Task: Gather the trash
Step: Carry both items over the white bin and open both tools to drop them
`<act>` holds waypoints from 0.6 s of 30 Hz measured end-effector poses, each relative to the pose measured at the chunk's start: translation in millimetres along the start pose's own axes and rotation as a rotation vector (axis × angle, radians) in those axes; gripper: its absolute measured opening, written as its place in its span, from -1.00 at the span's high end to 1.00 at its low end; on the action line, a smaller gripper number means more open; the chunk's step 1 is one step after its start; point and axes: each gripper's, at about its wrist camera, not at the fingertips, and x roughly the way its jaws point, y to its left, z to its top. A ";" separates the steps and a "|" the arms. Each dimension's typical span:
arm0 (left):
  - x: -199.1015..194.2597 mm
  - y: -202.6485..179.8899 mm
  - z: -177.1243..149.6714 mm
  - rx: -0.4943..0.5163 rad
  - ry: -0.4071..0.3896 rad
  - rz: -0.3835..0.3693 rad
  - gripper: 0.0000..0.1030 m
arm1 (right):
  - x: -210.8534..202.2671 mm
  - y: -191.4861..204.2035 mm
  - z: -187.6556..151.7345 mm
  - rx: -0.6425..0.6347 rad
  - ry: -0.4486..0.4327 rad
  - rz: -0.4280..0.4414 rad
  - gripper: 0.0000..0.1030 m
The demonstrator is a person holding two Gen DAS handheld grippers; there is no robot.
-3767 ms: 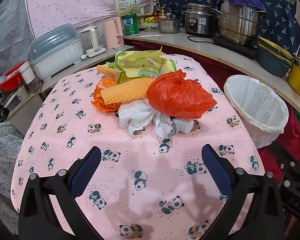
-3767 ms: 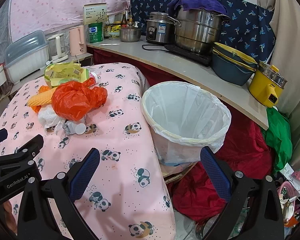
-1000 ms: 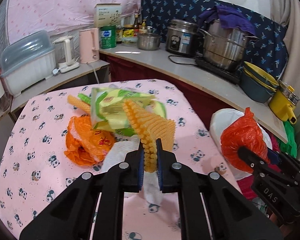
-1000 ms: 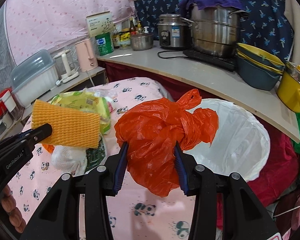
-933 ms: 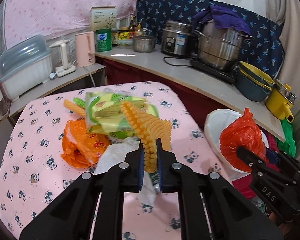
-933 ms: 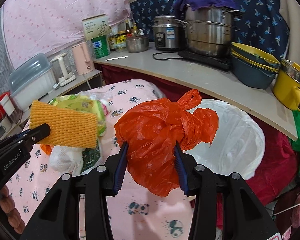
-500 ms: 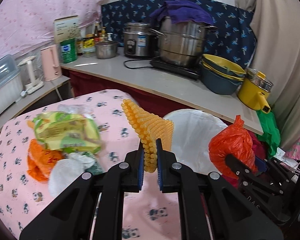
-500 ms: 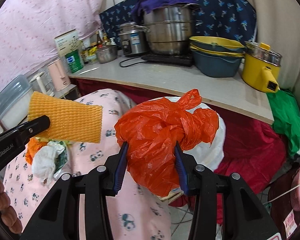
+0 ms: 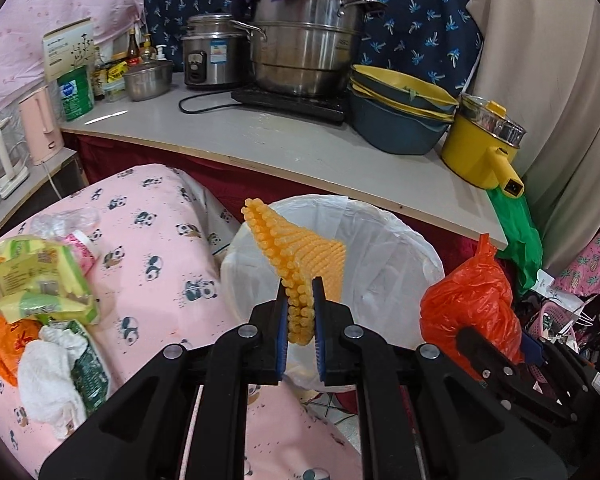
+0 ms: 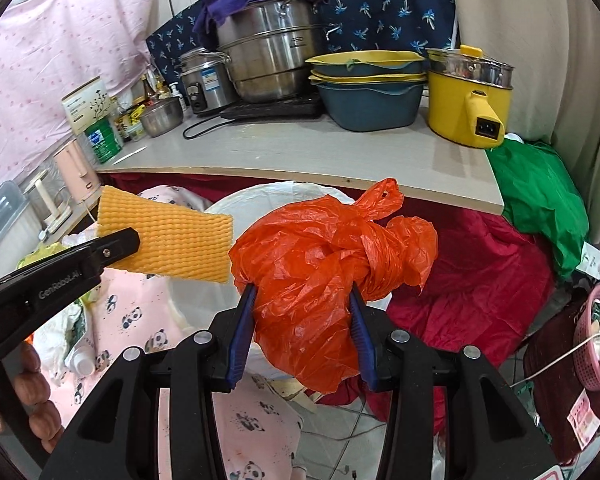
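Over the bin [image 9: 400, 248]: left gripper [image 9: 300, 316] pinches the light, squashy foam net [image 9: 304, 260] by its edge, right gripper [image 10: 304, 328] clamps the soft, crinkly bag [image 10: 320, 272] mid-body.

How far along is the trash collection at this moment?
Nothing can be seen in the white-lined bin yet. In hand: the left tongs pinch a yellow foam net and the right tongs clamp an orange bag, both near the bin. Left on the panda-print table: a green wrapper, white tissue, an orange wrapper.
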 end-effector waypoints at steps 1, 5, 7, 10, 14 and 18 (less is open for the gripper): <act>4.7 -1.6 1.0 0.004 0.005 -0.001 0.79 | 1.6 -1.3 0.0 0.003 0.002 -0.002 0.18; 23.1 -4.2 3.8 0.002 0.030 -0.010 0.75 | 8.3 -5.6 1.2 0.009 0.007 -0.006 0.18; 28.1 -2.6 4.2 -0.008 0.031 0.013 0.43 | 11.6 -6.2 2.4 0.010 0.010 -0.006 0.17; 31.3 2.0 4.3 -0.022 0.024 0.029 0.29 | 16.5 -3.7 3.7 0.006 0.015 -0.002 0.17; 30.5 9.5 3.9 -0.016 0.019 0.060 0.21 | 23.0 1.7 6.6 -0.005 0.014 0.008 0.15; 26.4 21.3 0.3 -0.022 0.011 0.107 0.06 | 35.9 11.7 13.7 -0.020 0.021 0.025 0.13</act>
